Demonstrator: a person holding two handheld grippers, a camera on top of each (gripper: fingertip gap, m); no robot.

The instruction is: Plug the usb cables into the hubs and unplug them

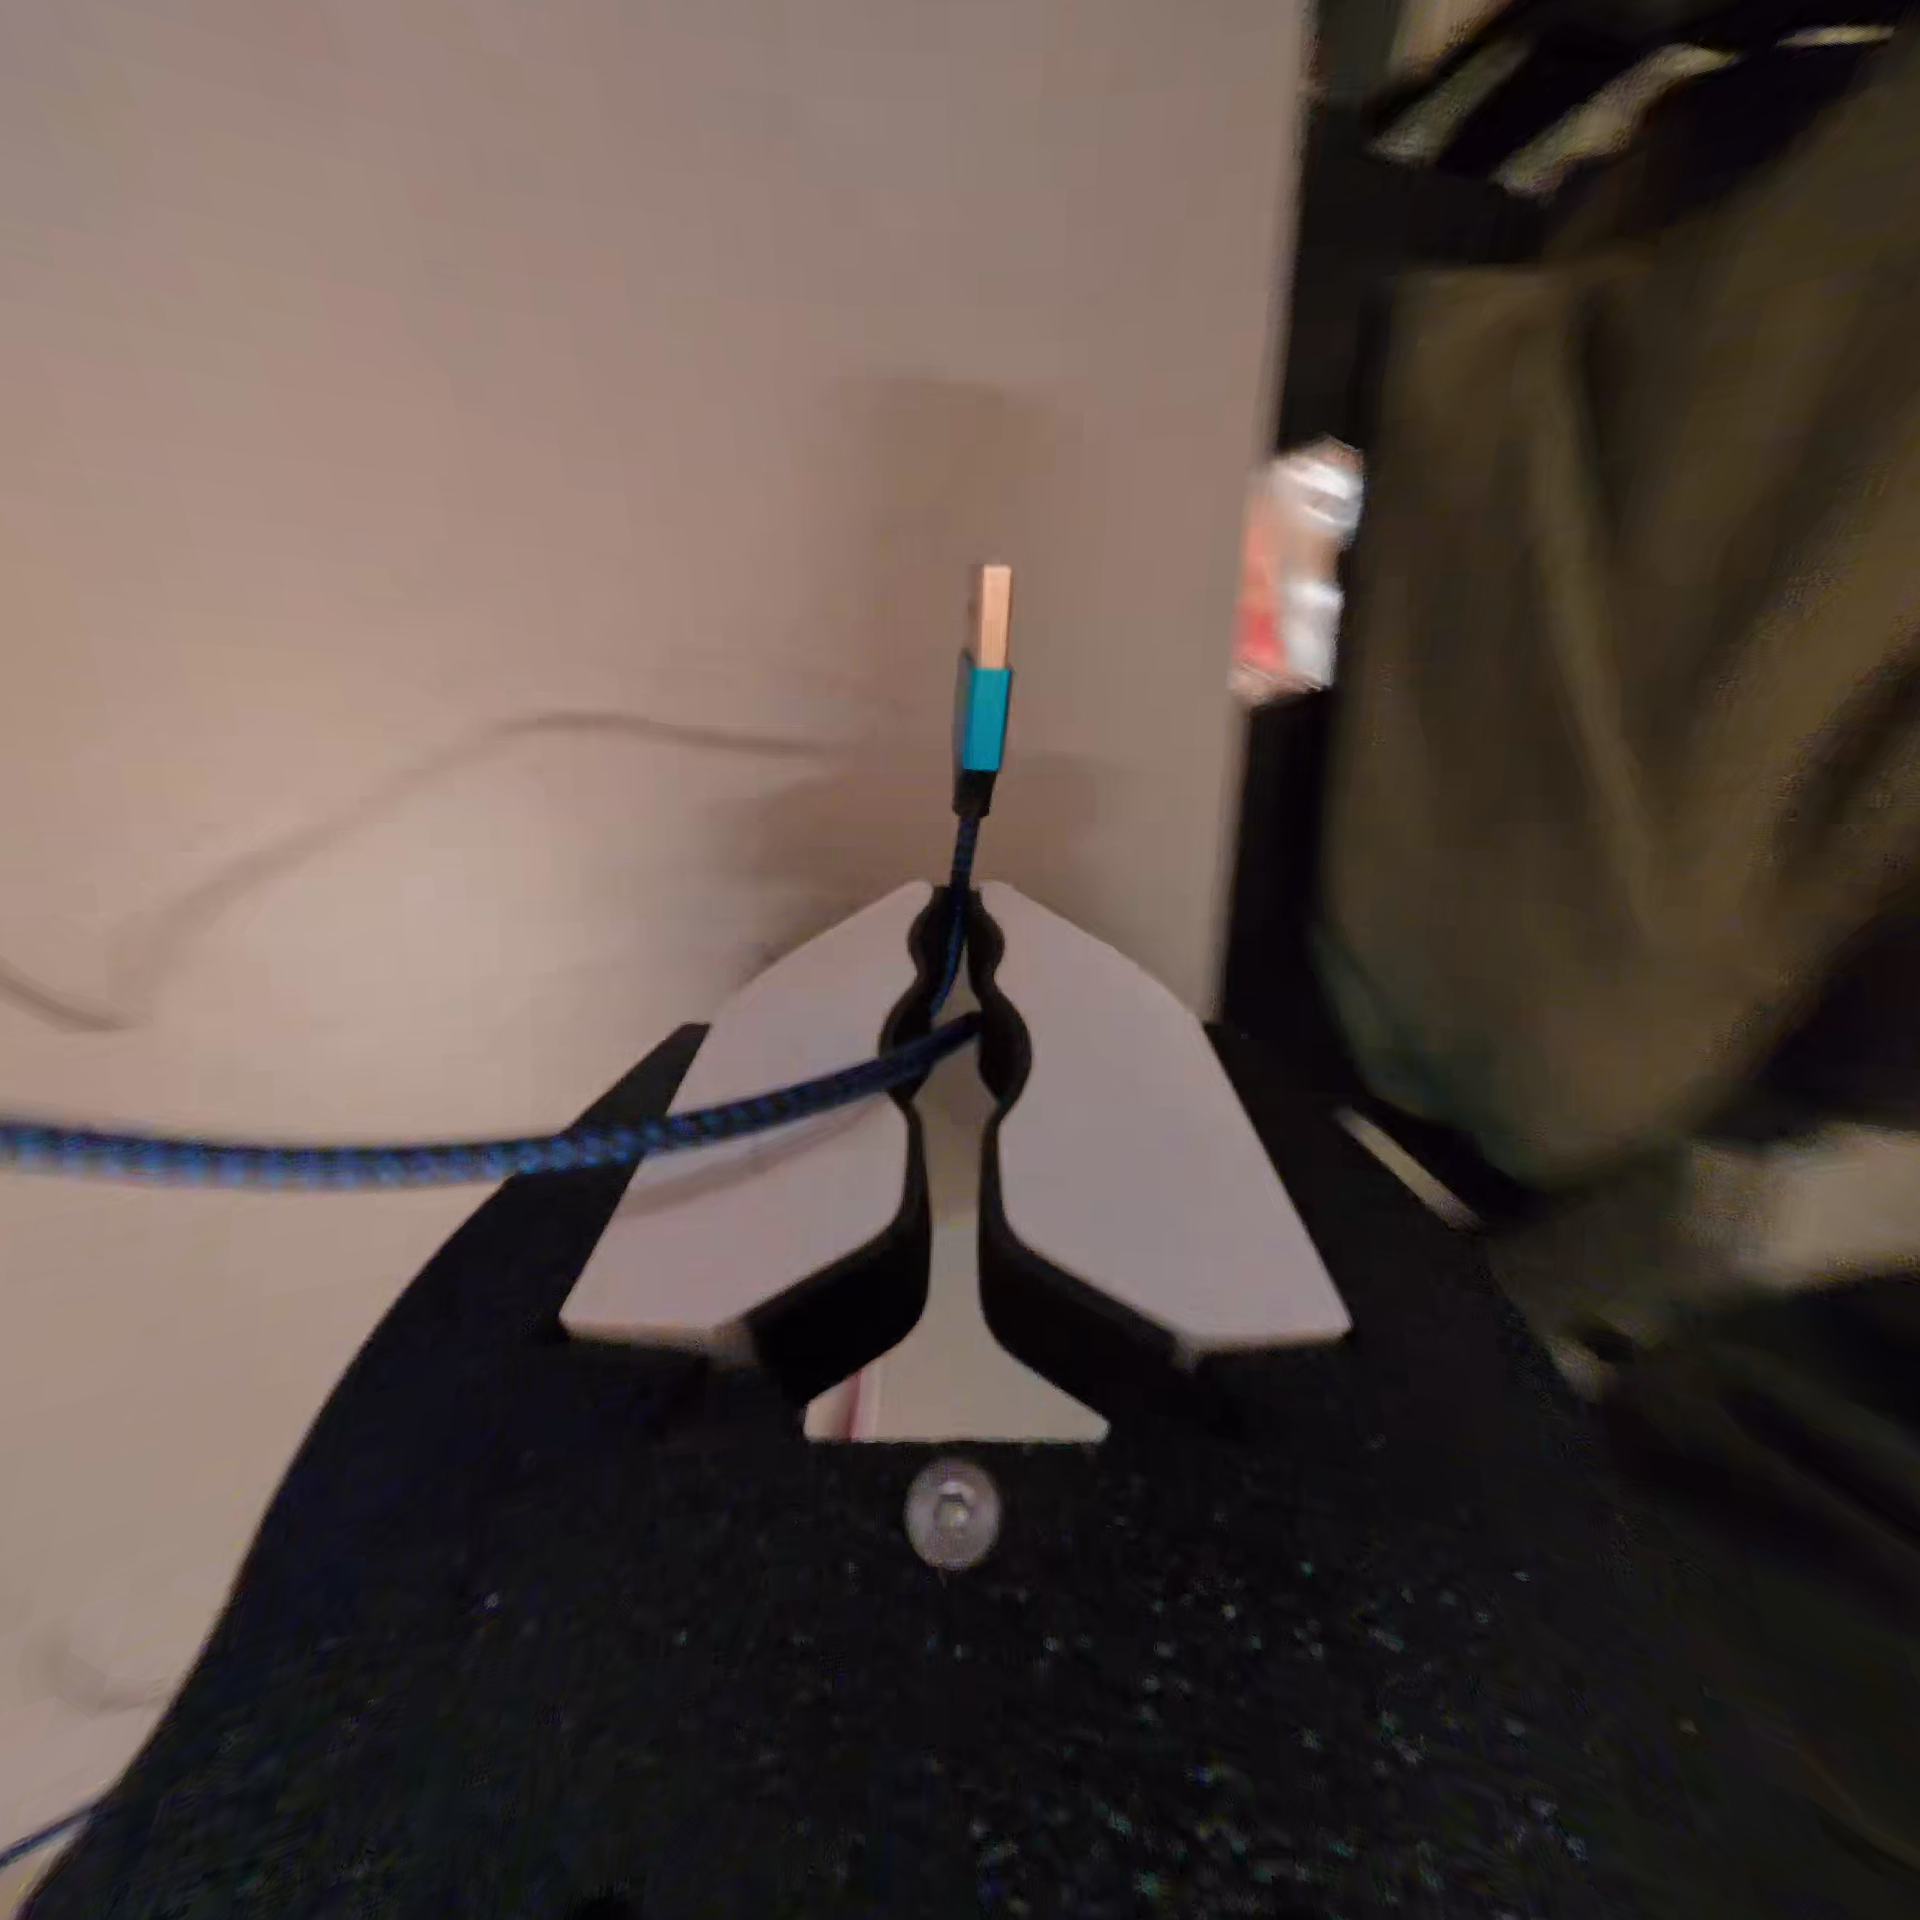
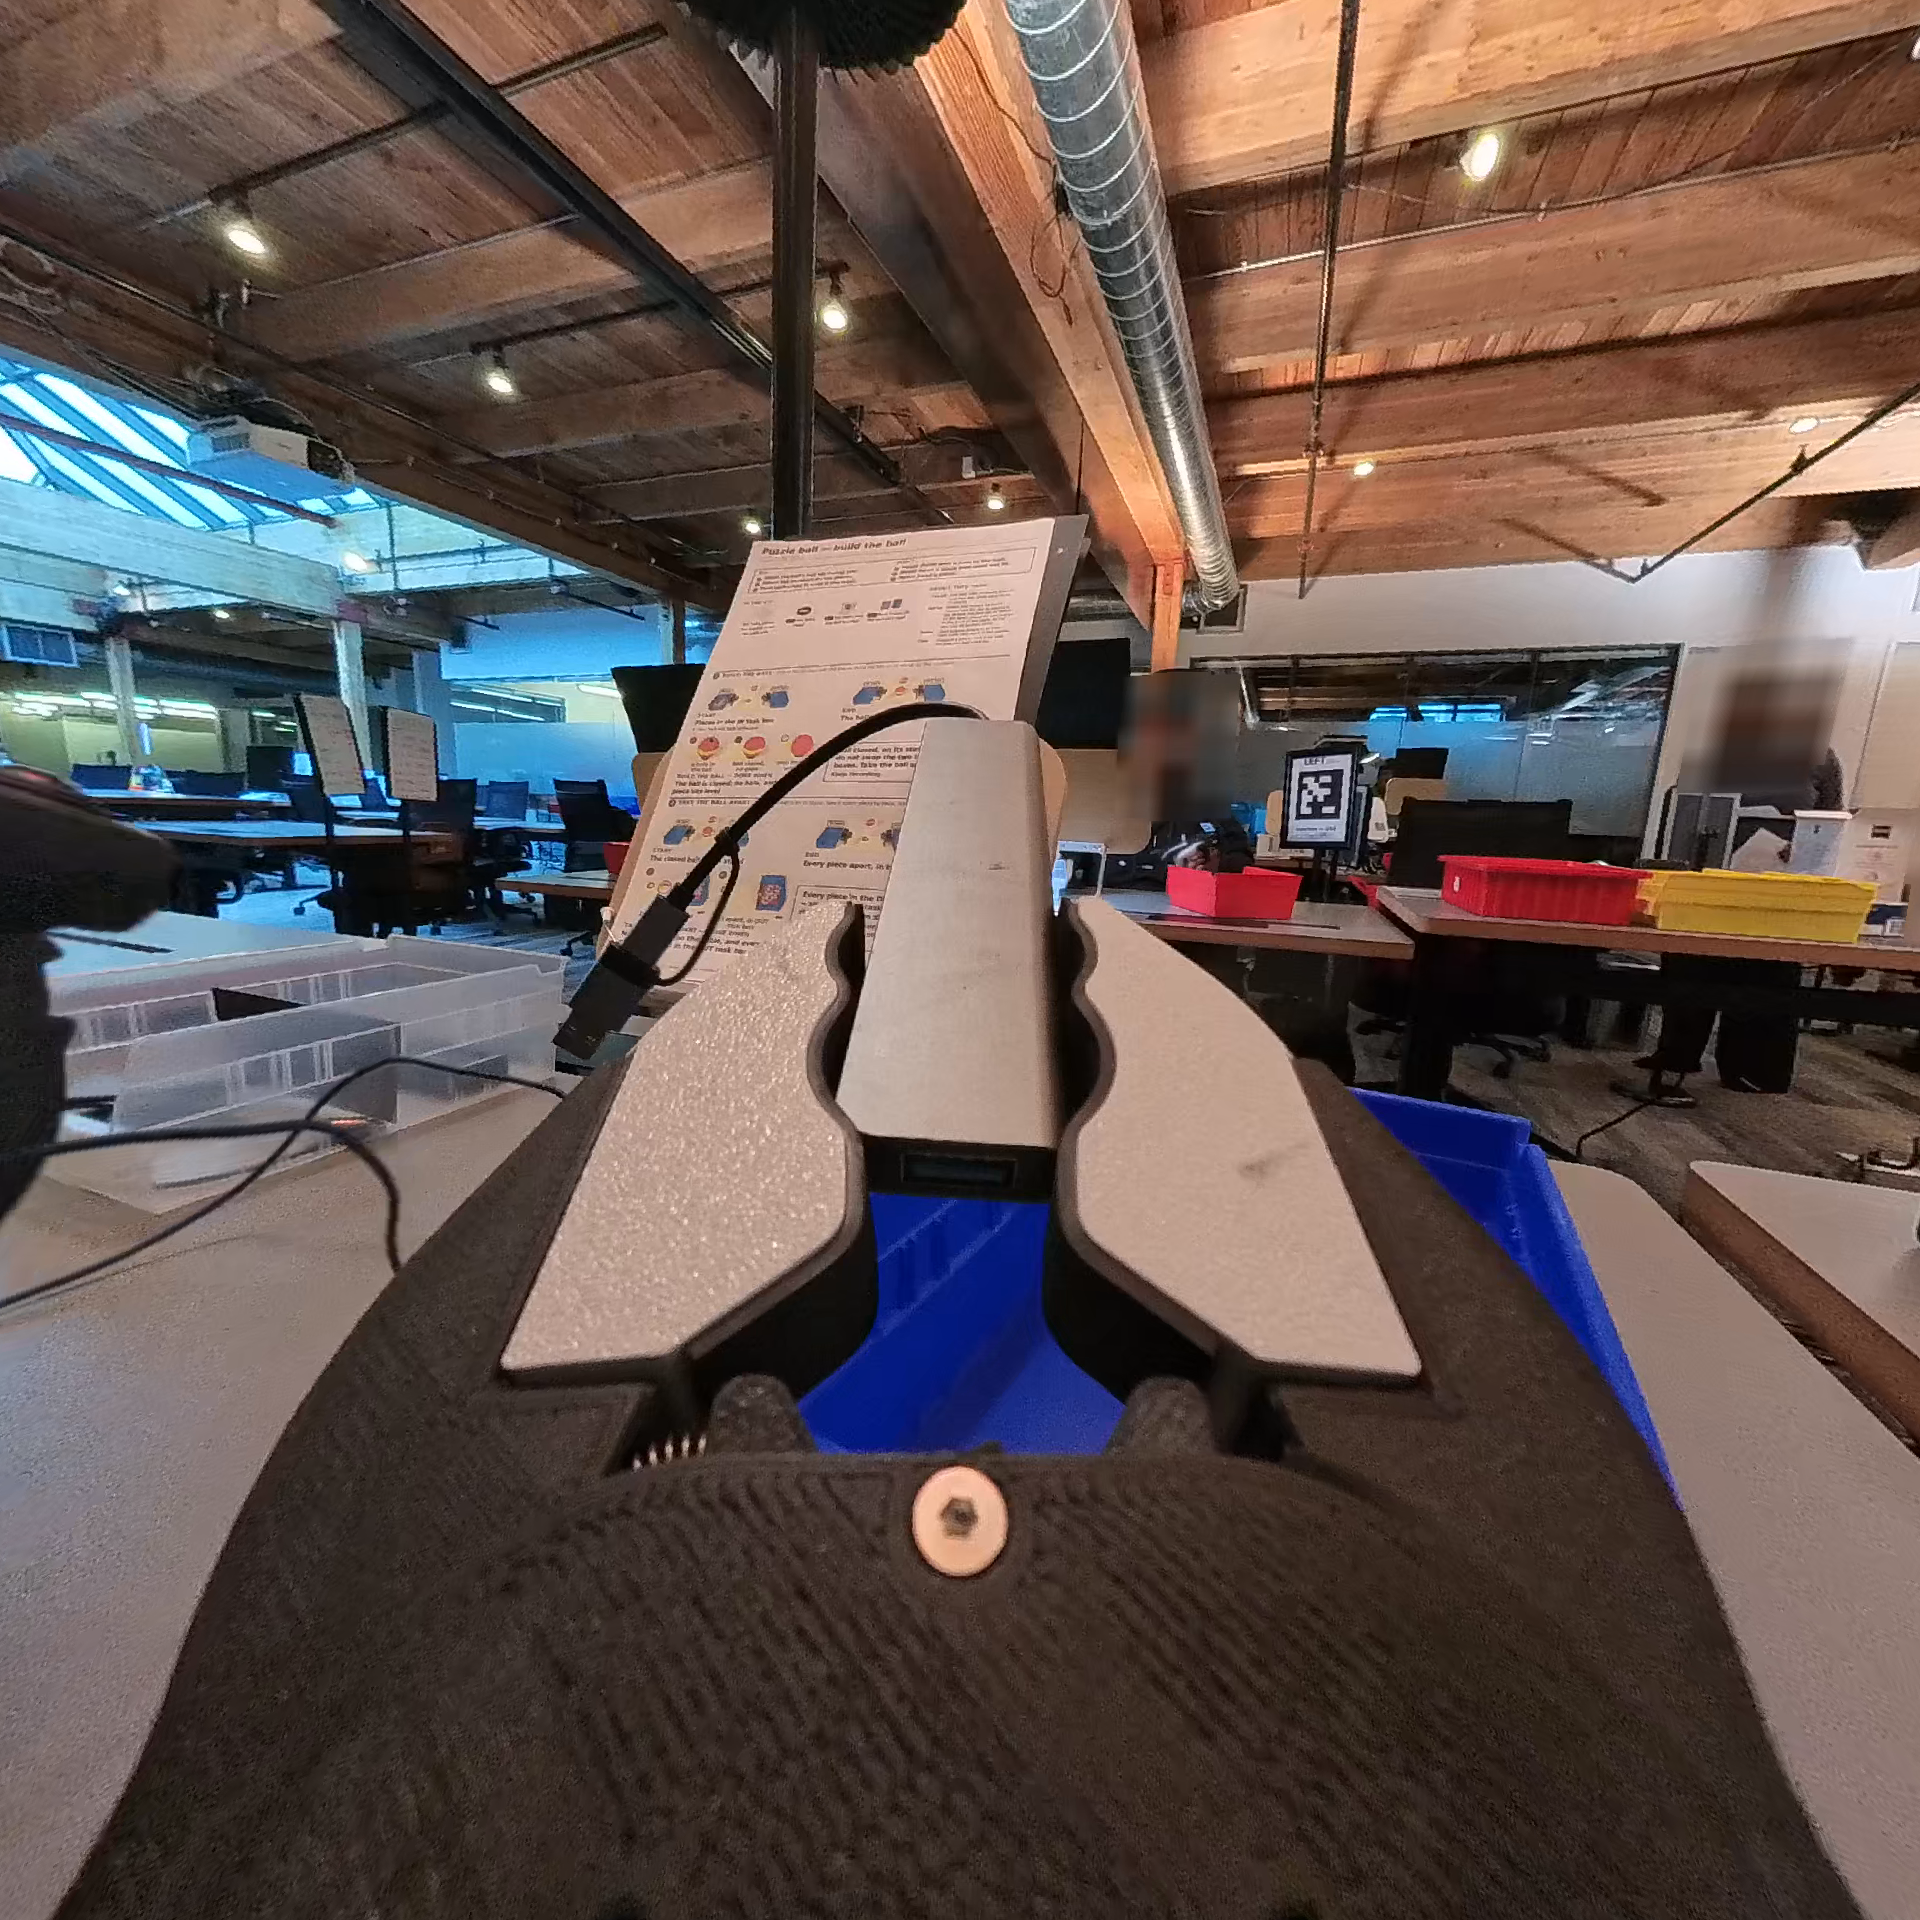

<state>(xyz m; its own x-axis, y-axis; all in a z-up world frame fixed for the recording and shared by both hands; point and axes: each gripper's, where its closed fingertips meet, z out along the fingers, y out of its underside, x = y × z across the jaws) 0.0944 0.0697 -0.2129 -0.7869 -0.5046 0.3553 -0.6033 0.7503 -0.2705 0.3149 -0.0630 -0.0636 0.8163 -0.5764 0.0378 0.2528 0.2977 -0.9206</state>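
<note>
In the left wrist view my left gripper (image 1: 964,894) is shut on a blue braided USB cable (image 1: 436,1151) just behind its plug. The plug (image 1: 985,675), with a teal shell and a metal tip, sticks straight out past the fingertips, free in the air. The cable trails off to the left. In the right wrist view my right gripper (image 2: 961,920) is shut on a grey metal USB hub (image 2: 956,935), held lengthwise between the fingers. An open port (image 2: 956,1169) faces the camera. The hub's own black cable and connector (image 2: 613,987) hang off to the left.
A blue bin (image 2: 1496,1174) lies under the right gripper on a grey table (image 2: 156,1455). A clear plastic organiser (image 2: 312,1029) and thin black wires (image 2: 312,1143) lie at left. A printed sheet (image 2: 831,727) stands behind the hub. A beige surface (image 1: 520,520) and blurred dark things fill the left wrist view. Tip to tip, the grippers are about 30 cm apart.
</note>
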